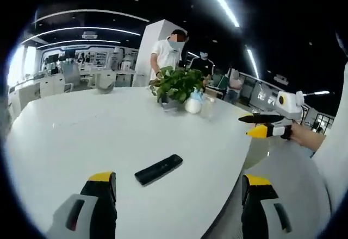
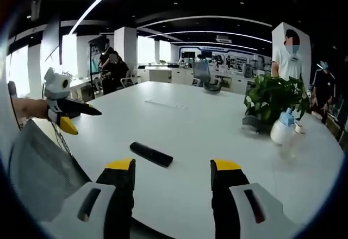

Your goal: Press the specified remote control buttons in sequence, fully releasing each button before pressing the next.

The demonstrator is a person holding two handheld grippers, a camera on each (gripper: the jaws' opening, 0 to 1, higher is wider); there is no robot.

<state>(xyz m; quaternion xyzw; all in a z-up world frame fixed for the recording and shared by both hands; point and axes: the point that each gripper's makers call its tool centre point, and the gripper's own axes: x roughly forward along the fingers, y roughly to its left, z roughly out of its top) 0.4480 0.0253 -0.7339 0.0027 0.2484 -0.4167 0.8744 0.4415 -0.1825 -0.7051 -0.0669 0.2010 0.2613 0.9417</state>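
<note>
White table (image 1: 109,136) holds a black remote (image 1: 158,169) near its front edge, bare surface around it, both the left gripper (image 1: 179,190) and right gripper (image 2: 171,176) spread apart short of it.

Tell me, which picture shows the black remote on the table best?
The left gripper view shows the remote best: it lies a bit larger there and you see its whole long top, between the open left gripper. The right gripper view shows the remote too, whole but a little smaller, on the white table.
</note>
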